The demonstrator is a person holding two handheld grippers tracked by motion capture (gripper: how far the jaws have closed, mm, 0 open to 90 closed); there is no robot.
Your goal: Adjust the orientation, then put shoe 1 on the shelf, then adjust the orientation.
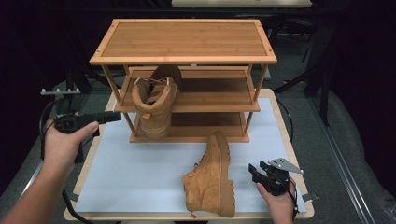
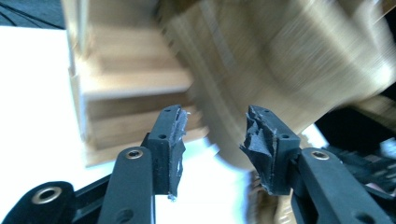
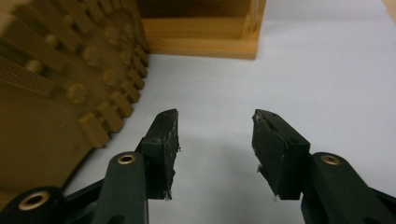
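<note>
Nearest me, my right tongs [image 1: 256, 173] hang low over the pale blue mat [image 1: 140, 177] that covers the wooden bench [image 1: 285, 135], near its right front corner; in the right gripper view they [image 3: 215, 140] stand released, with bare mat between the jaws. Just to their left a tan suede lace-up boot [image 1: 212, 179] lies on its side on the mat, its ridged sole turned toward my right hand [image 1: 279, 203], close but not touching the tongs. That same lugged sole [image 3: 60, 88] rises at the left edge of the right gripper view.

Farther out on the left, my left hand [image 1: 63, 142] holds the left tongs [image 1: 114, 116] off the bench's left edge, pointing toward the rack. In the left gripper view the left tongs [image 2: 212, 135] are parted and grip nothing; what lies beyond them is blurred.

Past both, a three-tier bamboo shoe rack [image 1: 184, 42] stands at the back of the mat. A second tan suede boot [image 1: 156, 105] sits at the left of its shelves, upright and tilted, reaching from the bottom shelf past the middle one.
</note>
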